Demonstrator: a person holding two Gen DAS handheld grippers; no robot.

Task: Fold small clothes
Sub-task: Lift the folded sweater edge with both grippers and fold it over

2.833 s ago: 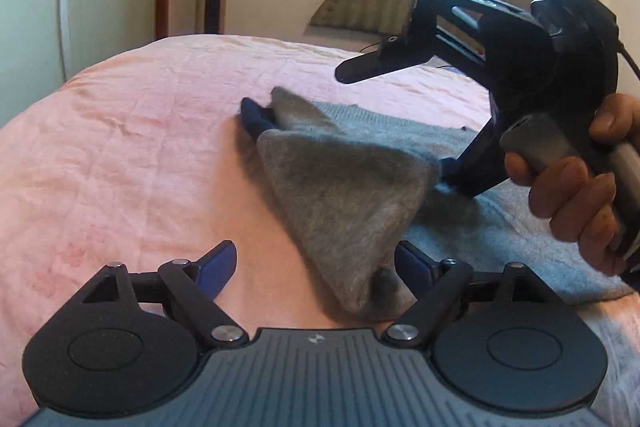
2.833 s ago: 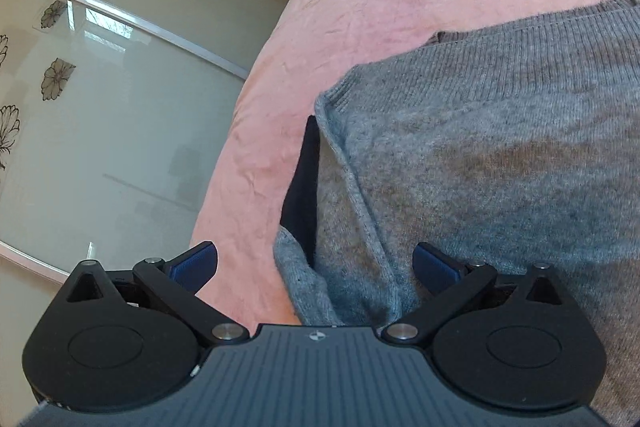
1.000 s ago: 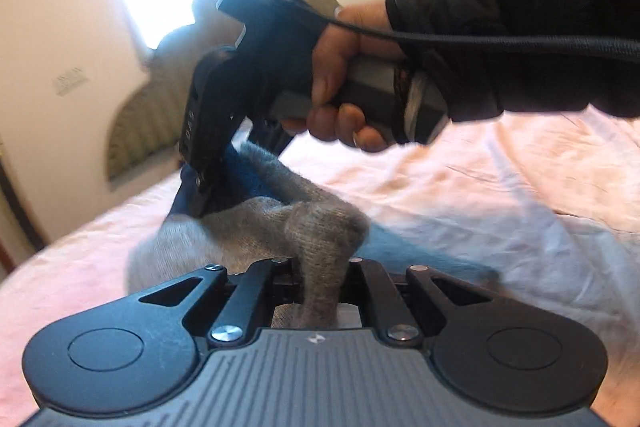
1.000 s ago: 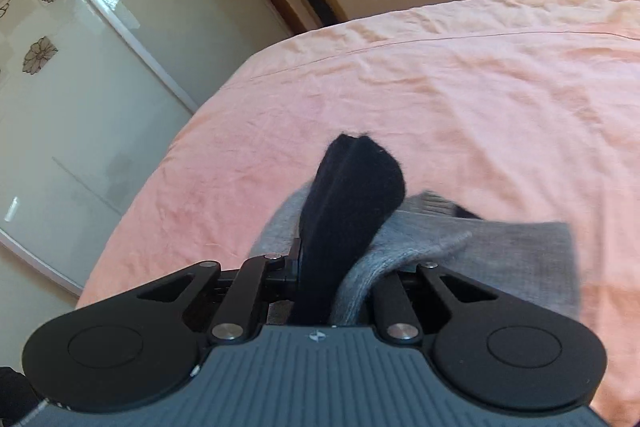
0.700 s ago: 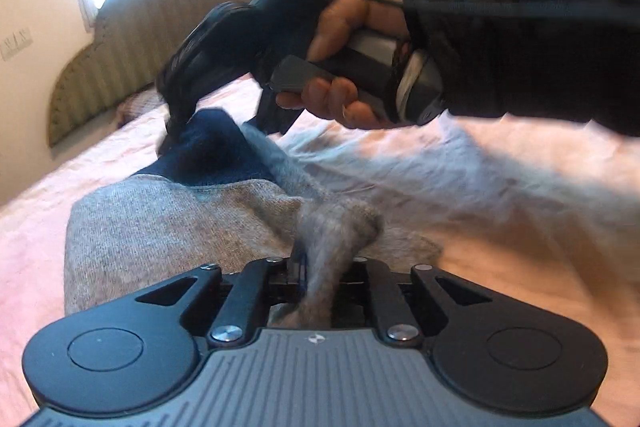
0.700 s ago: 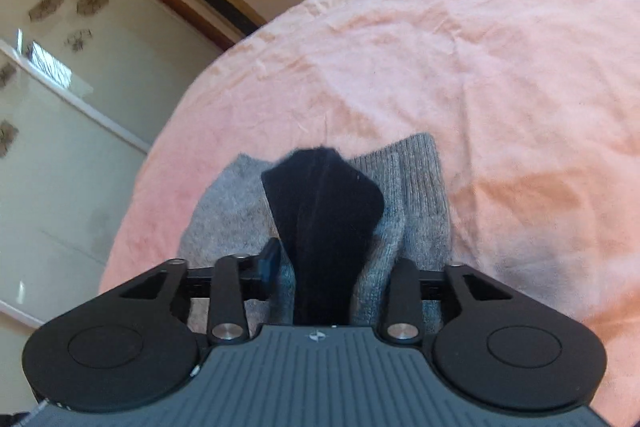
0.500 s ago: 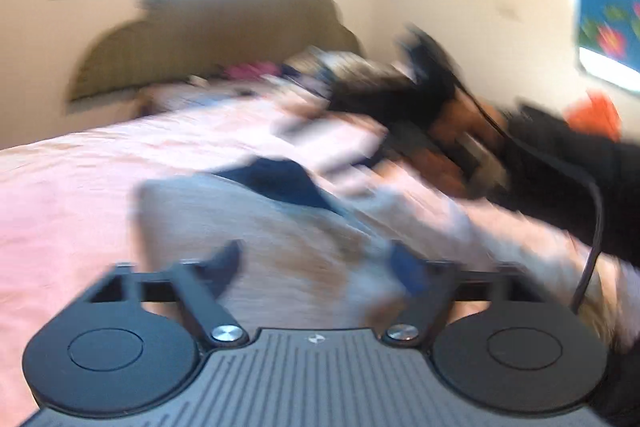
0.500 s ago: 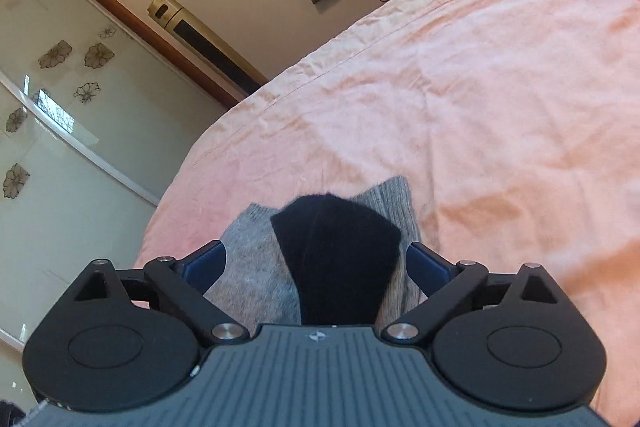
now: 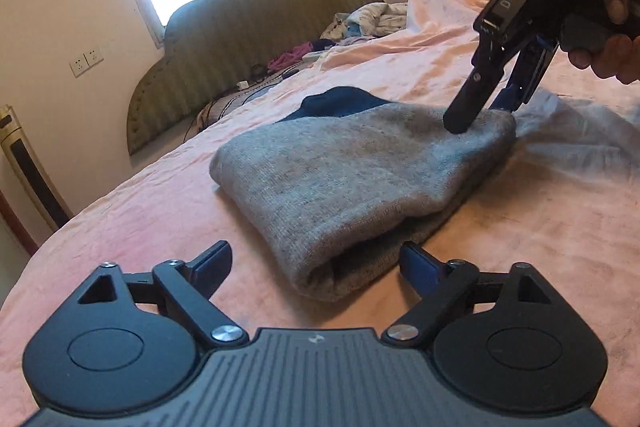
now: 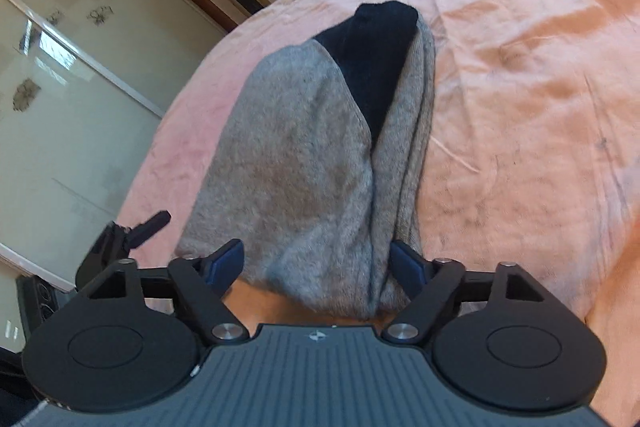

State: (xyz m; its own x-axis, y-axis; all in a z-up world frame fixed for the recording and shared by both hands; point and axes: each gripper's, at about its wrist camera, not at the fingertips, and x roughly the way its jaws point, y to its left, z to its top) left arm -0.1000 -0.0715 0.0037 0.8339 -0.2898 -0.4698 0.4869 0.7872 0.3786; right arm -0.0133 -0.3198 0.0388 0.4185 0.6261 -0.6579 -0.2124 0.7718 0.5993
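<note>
A grey knit garment (image 9: 352,171) with a dark navy cuff (image 9: 340,101) lies folded in a thick bundle on the pink bedsheet (image 9: 140,211). My left gripper (image 9: 316,263) is open, its jaws on either side of the bundle's near end without gripping it. My right gripper (image 9: 486,111) is open, fingers pointing down at the bundle's far right end. In the right wrist view the garment (image 10: 304,163) stretches away from the open right gripper (image 10: 318,263), navy cuff (image 10: 376,47) at the far end.
A padded olive headboard (image 9: 248,31) stands behind the bed with loose clothes (image 9: 360,23) and cables beside it. A tower fan (image 9: 28,163) stands left. Glass wardrobe doors (image 10: 60,107) border the bed. The left gripper shows at the bed's edge (image 10: 132,235).
Both grippers were shut on the garment a second ago, carrying it over. They have since opened and let go; the folded bundle now lies flat on the sheet.
</note>
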